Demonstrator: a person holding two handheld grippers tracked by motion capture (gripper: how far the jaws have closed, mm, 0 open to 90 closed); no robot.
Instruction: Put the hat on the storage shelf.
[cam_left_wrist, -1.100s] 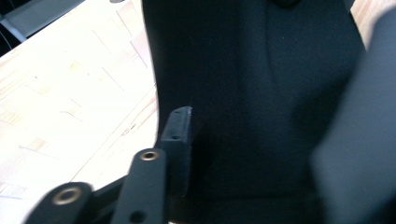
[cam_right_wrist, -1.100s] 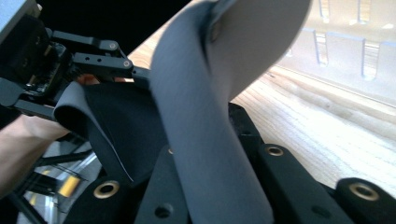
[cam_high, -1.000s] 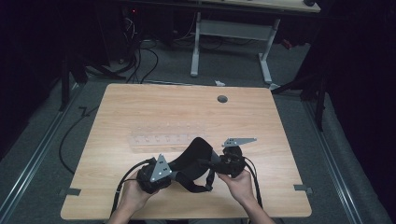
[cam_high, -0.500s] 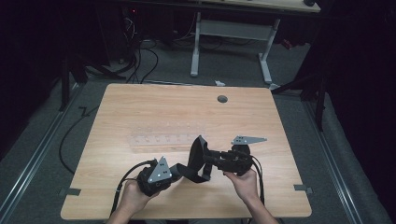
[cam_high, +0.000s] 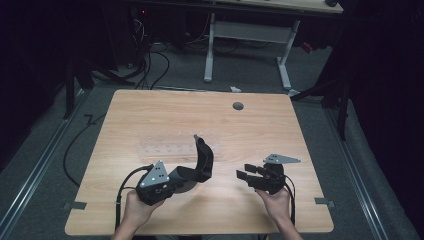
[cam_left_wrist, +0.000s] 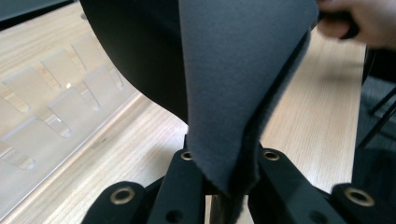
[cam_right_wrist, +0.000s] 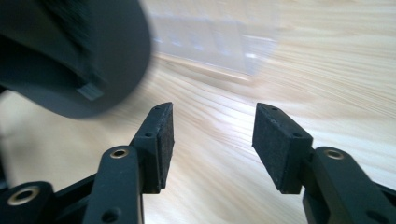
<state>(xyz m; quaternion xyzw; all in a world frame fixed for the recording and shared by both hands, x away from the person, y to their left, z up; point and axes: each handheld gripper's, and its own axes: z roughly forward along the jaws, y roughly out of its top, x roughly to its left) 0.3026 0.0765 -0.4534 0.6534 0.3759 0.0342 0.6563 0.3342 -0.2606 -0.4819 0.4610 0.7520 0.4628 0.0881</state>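
Note:
A curved piece of black and dark grey fabric (cam_high: 204, 157) stands up from the table, pinched at its lower edge by my left gripper (cam_high: 187, 179). In the left gripper view the grey sheet (cam_left_wrist: 243, 70) rises from between the shut jaws of the left gripper (cam_left_wrist: 224, 172). My right gripper (cam_high: 244, 174) is off to the right of the fabric, apart from it. Its jaws have just been opening, and nothing lies between the right gripper's (cam_right_wrist: 212, 140) pads. The black fabric (cam_right_wrist: 65, 56) shows blurred at the upper left of the right gripper view.
A clear plastic rack (cam_high: 175, 146) lies on the wooden table (cam_high: 260, 135) just behind the fabric. A round cable hole (cam_high: 238, 106) is near the far edge. A white desk frame (cam_high: 245, 40) and floor cables (cam_high: 150, 60) lie beyond the table.
The right gripper let go of the fabric, opened, and moved away to the right. The left gripper kept its hold, and the fabric now stands up from it.

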